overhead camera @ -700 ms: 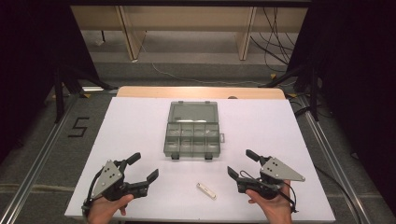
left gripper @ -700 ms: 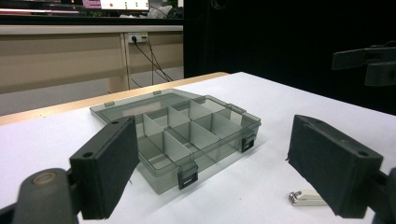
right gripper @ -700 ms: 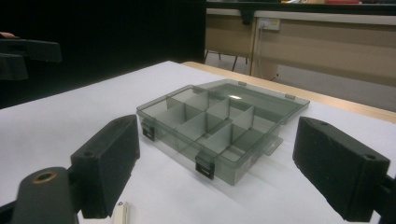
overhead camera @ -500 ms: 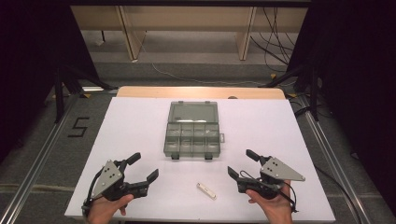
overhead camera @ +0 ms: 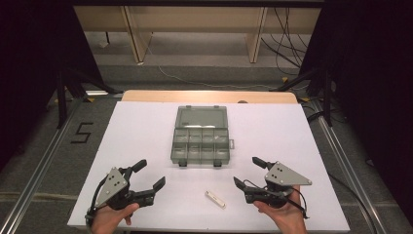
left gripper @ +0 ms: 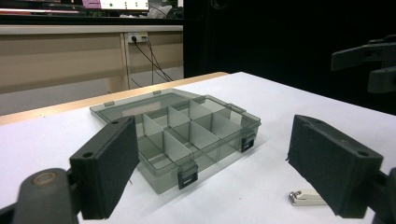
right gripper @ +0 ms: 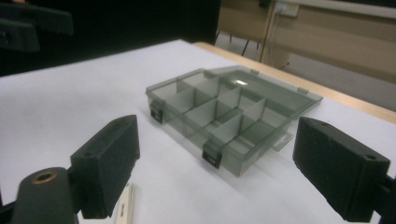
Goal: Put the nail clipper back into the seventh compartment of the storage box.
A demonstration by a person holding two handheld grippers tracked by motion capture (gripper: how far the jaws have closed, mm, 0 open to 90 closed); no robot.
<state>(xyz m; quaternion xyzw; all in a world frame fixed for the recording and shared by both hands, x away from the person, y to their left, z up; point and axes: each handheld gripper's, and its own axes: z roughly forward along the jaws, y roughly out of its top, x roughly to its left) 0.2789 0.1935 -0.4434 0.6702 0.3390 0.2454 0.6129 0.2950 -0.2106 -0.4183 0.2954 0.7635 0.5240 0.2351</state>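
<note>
White small clip-like piece, maybe a nail clipper, lies loose on the table near the front edge, between the two grippers and a bit nearer the right one; nothing has hold of it yet. Left gripper and right gripper both hover low w/ jaws spread wide, empty, pointing inward toward the middle. Smoky-grey plastic organiser box sits centre-table w/ lid flipped back flat, dividers showing, compartments look empty as far as I can tell. So my read: work's at the very start, box is open & ready, piece not yet picked up or put in, prob. lid left to shut after. Surface is plain white sheet over a wood-edged top. Room is dark either side, grey floor, a "5" marked at left, cables & wooden bench legs at the back
</note>
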